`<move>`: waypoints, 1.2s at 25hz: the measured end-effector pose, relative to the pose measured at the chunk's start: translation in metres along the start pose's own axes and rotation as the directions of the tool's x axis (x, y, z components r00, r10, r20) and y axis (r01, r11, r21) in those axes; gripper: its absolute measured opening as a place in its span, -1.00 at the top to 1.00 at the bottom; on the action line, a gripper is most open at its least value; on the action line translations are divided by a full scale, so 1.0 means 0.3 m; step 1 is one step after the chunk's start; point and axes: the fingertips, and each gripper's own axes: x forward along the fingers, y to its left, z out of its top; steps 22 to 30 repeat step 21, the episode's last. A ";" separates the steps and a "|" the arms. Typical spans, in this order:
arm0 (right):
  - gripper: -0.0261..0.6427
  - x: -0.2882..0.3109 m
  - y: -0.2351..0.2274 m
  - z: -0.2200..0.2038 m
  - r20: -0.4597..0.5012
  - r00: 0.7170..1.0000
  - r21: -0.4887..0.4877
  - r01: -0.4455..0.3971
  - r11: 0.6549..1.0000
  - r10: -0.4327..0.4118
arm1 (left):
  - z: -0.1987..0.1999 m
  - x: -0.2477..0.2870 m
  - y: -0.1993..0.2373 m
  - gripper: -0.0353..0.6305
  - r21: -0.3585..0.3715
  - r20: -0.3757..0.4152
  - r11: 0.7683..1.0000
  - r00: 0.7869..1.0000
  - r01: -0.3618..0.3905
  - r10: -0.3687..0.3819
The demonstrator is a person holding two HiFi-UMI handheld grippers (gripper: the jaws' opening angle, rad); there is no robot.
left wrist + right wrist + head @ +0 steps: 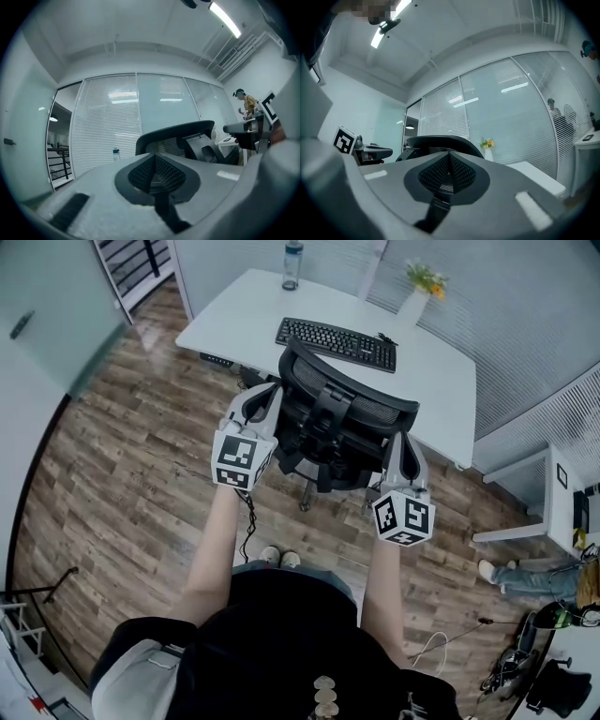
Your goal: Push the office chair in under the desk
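Observation:
The black mesh office chair (333,418) stands with its back toward me, its seat partly under the white desk (431,381). My left gripper (266,397) is at the left side of the chair's backrest, jaws shut with nothing between them. My right gripper (405,444) is at the chair's right side, also shut and holding nothing. Whether either one touches the chair I cannot tell. In the left gripper view the shut jaws (154,158) point past the backrest (180,132). The right gripper view has its shut jaws (449,155) in front of the backrest (438,140).
A keyboard (336,342), a bottle (292,264) and a vase of flowers (418,294) stand on the desk. A white cabinet (548,498) and a person's legs (525,577) are at the right. Cables (433,645) lie on the wood floor. Glass walls with blinds run behind the desk.

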 end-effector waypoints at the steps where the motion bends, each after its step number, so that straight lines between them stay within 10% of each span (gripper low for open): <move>1: 0.89 0.001 -0.001 -0.001 0.000 1.000 0.000 -0.002 1.000 0.002 | 0.000 0.002 -0.002 0.87 0.003 -0.002 1.000 1.000 0.000 0.000; 30: 0.89 0.006 -0.022 -0.022 -0.010 1.000 0.008 -0.003 1.000 0.003 | -0.004 0.029 -0.027 0.87 0.032 -0.028 0.999 1.000 0.005 -0.004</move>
